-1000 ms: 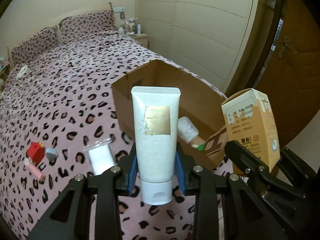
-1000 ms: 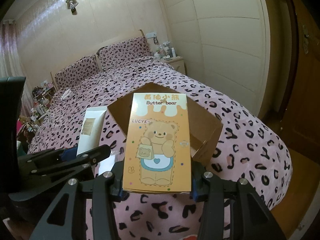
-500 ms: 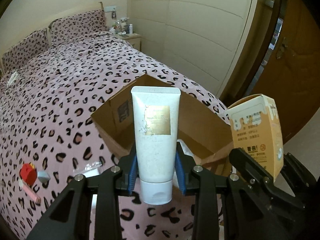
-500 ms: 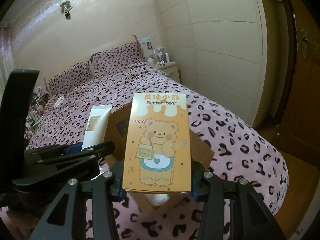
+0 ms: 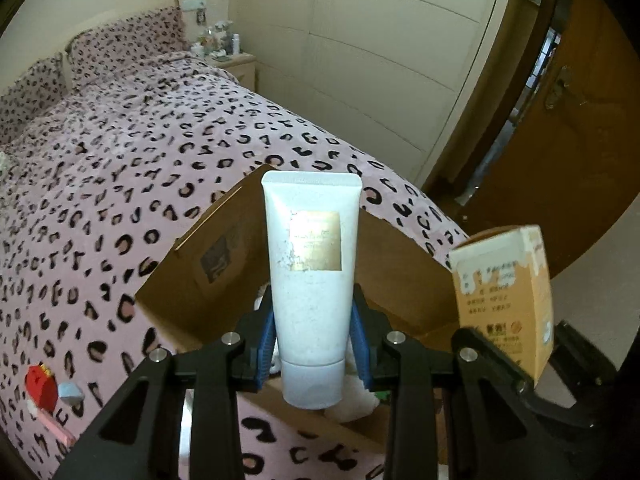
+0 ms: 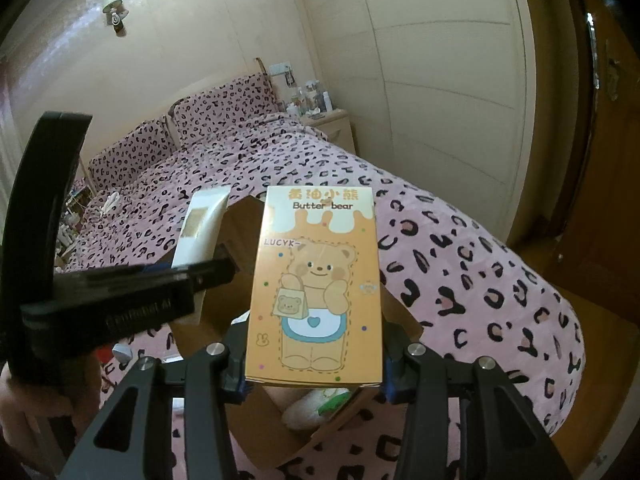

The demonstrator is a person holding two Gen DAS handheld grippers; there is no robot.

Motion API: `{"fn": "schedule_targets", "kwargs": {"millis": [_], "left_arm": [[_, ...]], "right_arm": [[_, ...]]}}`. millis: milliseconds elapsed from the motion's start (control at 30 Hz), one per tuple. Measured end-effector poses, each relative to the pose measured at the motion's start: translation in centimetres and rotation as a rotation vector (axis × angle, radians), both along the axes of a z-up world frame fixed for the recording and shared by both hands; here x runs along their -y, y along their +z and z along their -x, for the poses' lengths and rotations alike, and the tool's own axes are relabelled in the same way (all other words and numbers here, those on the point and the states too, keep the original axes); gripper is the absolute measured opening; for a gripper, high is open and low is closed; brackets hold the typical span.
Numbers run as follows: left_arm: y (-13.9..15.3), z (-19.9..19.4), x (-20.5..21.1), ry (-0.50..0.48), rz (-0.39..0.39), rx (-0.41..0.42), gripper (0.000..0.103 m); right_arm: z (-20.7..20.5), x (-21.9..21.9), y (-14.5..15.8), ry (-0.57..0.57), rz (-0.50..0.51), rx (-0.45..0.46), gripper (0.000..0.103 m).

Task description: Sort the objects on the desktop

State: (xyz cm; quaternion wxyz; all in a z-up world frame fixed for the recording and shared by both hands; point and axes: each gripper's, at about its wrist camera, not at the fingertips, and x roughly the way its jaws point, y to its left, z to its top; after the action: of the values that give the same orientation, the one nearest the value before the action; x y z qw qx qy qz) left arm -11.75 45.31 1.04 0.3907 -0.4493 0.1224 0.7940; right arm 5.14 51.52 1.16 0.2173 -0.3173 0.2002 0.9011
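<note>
Over the cardboard box [image 5: 400, 264] on the bed [image 5: 120, 168], your left gripper [image 5: 314, 340] is clamping a white tube [image 5: 310, 280] near its cap, cap end toward the camera, crimped end pointing away and up. Its blue fingers [image 5: 266, 340] are pressing on both sides of the tube. Your right gripper [image 6: 314, 376] is clamping an orange carton [image 6: 316, 280] printed with a bear, fingers [image 6: 236, 378] squeezing its two long edges near the bottom, carton standing upright in the grip. In the left view that carton is showing just right of the tube, side face toward the camera. Both things are hanging above the open box, which is sitting near the foot corner of the bed on the pink leopard-print cover. Inside the box a white fluffy thing [image 6: 304, 408] with a green bit beside it is lying on the bottom. Off to the left on the cover, a red block [image 5: 40, 388], a small grey piece [image 5: 70, 392] and a pink stick [image 5: 52, 426] are lying close together, well apart from the box.
</note>
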Motion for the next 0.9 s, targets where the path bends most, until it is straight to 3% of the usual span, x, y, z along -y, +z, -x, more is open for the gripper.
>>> {"fn": "schedule_targets", "kwargs": {"millis": [233,900], "left_arm": [[-2.0,1.8,-0.7,-0.004,-0.003,0.057,0.033],[-5.0,3.1,-0.3,0.024,0.05,0.05,0.033]], "right_arm": [[1.6,-0.4,-1.7,0.026,0.024,0.038,0.047],[4.8,0.9,-4.8,0.093,0.004,0.137,0.047]]}}
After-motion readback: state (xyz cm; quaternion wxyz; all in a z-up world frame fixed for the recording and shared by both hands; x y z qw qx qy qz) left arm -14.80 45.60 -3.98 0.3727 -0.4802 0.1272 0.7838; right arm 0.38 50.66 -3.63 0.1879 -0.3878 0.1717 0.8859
